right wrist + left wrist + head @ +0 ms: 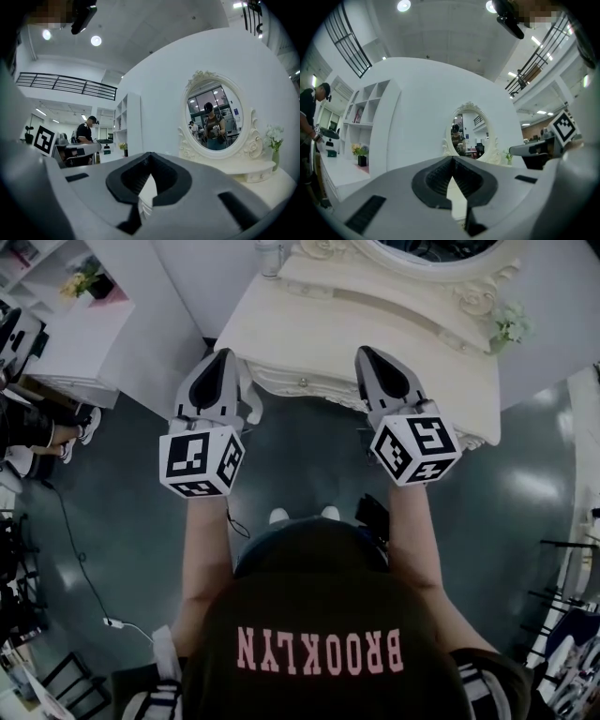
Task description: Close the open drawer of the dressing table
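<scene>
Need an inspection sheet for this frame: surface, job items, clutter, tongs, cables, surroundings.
Surface: dressing table top, cream, mostly bare.
Job's things: drawer front with a knob, under the top's edge; open or closed cannot be told.
Clutter: flowers at the top's right end.
Grippers: left tongs and right tongs, both shut and empty, in front of the table.
Cables: a cable on the dark floor, left.
Surroundings: oval mirror, white shelf unit, a person at the left edge.
</scene>
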A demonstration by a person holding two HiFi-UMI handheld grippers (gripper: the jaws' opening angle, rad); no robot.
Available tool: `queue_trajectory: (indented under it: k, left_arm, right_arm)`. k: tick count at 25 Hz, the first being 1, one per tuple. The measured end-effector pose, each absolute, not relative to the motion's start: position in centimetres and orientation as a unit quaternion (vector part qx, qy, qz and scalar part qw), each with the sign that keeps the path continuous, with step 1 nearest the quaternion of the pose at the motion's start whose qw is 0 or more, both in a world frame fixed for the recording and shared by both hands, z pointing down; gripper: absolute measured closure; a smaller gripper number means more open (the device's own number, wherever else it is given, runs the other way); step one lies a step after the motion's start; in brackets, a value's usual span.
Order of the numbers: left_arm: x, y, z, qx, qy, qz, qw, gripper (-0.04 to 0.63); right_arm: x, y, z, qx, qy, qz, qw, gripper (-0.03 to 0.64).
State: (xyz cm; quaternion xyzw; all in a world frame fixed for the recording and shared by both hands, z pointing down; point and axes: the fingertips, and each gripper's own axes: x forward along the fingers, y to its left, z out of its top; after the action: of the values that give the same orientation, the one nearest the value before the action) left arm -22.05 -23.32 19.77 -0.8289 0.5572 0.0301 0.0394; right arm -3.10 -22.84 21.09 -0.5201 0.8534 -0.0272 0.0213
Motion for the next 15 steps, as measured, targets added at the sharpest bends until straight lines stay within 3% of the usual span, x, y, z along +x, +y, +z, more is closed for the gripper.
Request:
queue_trajectory:
  k: [5,15]
  left_arm:
    - [-21.9,-22.9,19.5,-0.830,0.554,0.006,0.071,0.589]
    - [-21.2,-23.0,19.3,-0.837,0.543,0.009,0.071,0.589]
  right_arm:
    - [-2.3,-22.6,21.0,-0.543,0.839,0.028,-0.014,0.620]
    - [-1.3,-22.2,21.3,-0.553,0.831,0.046,-0.029,0.621]
